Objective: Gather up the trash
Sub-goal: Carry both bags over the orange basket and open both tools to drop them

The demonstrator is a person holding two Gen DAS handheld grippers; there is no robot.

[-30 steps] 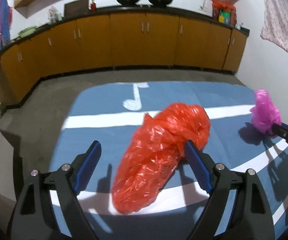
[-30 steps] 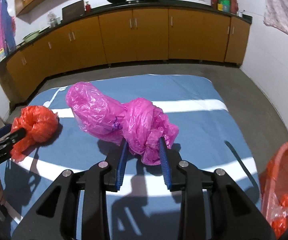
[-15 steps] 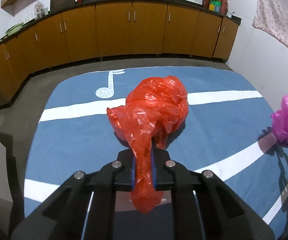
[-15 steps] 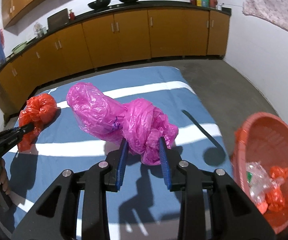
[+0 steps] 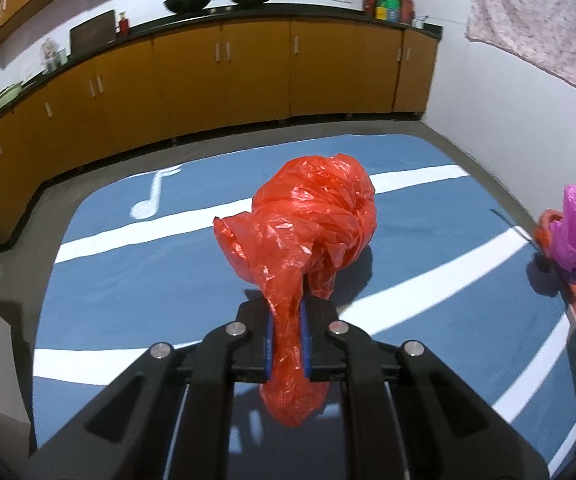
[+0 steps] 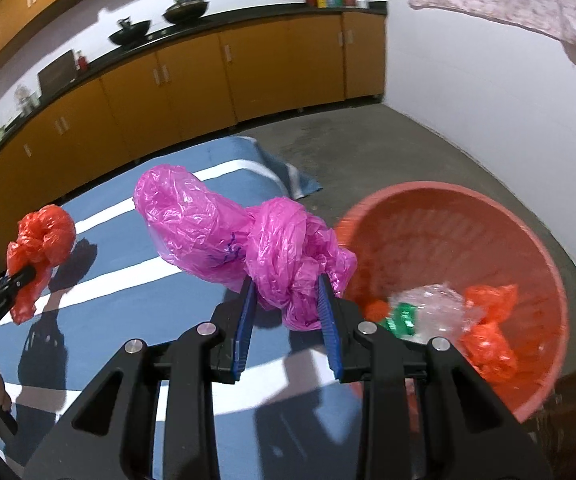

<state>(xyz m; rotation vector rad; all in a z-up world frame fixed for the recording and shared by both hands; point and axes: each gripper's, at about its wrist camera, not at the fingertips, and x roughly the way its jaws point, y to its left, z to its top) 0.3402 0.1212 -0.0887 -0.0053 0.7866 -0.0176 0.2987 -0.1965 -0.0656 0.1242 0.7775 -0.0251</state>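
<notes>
My left gripper (image 5: 287,312) is shut on a crumpled red plastic bag (image 5: 312,220), which hangs lifted above the blue mat (image 5: 128,272). The same red bag (image 6: 42,236) shows at the left of the right wrist view, pinched by the left gripper (image 6: 20,276). My right gripper (image 6: 286,304) is shut on a knotted pink plastic bag (image 6: 224,236), held just left of the red basket (image 6: 488,216). That pink bag (image 5: 574,228) appears at the right edge of the left wrist view.
The red basket holds clear plastic wrap (image 6: 436,304), a green wrapper (image 6: 402,316) and a red bag (image 6: 488,328). Orange cabinets (image 5: 224,76) line the far wall under a dark counter with woks (image 5: 188,0). A white wall (image 6: 468,92) stands at the right.
The left gripper closed on the red bag and lifted it off the mat. The right gripper carried the pink bag rightward, bringing the red basket into full view beside it.
</notes>
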